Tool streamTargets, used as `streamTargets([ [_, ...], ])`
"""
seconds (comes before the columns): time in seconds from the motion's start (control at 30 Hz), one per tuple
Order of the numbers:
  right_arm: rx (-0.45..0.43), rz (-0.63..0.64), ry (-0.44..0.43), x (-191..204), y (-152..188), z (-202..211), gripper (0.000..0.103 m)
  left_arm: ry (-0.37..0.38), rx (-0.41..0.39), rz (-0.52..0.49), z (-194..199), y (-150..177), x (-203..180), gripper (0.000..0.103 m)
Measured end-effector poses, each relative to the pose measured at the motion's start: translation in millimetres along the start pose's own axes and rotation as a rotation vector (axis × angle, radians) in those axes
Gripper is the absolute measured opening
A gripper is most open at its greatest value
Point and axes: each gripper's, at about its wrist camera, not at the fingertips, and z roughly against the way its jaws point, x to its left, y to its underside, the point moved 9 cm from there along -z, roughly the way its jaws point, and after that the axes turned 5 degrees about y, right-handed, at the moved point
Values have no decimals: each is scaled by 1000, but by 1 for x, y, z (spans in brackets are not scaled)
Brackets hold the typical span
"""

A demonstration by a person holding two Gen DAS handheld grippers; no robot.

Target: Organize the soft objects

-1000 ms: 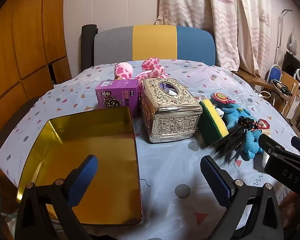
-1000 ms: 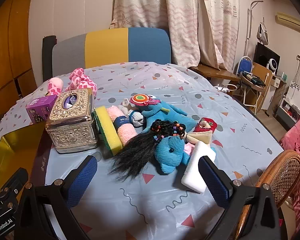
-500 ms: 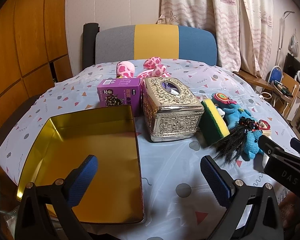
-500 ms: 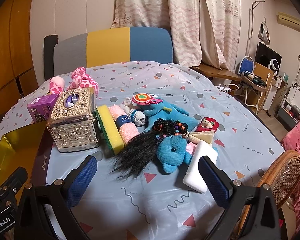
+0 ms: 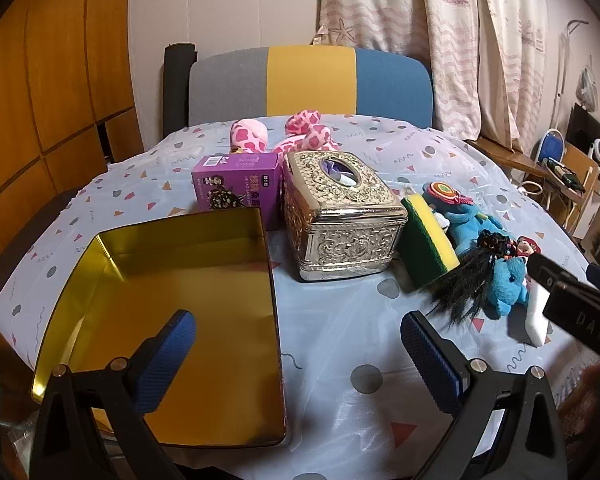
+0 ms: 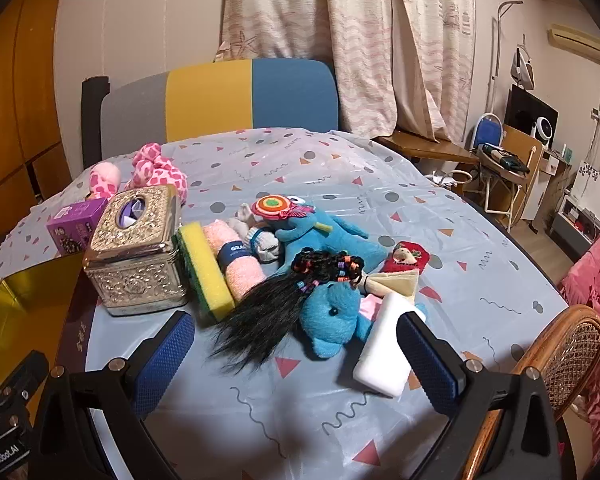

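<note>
A pile of soft things lies on the patterned tablecloth: a small blue bear, a black wig with beads, a larger blue plush, a rolled pink towel, a yellow-green sponge and a white foam block. A pink spotted plush sits at the far side. An open gold tin lies front left. My left gripper hovers open over the tin's right edge. My right gripper is open just short of the bear and wig, holding nothing.
A silver embossed tissue box and a purple carton stand behind the tin. A grey, yellow and blue chair back rises past the table. A wicker chair stands at the right edge. The right gripper's body shows in the left view.
Both grippers have drifted slightly back and right, so the objects sit a little farther away in view. Nothing on the table has moved and both grippers stay open.
</note>
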Motion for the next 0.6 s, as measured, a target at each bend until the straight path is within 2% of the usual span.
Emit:
streamTargets([
  [0.37,-6,-52,-12,-24,-17,-11,103,4,29,-28,-11,3,-9,103],
  [0.6,-23,-89,12,-44,-30,-16,103,3,37,-49,-14,3,-14,103],
])
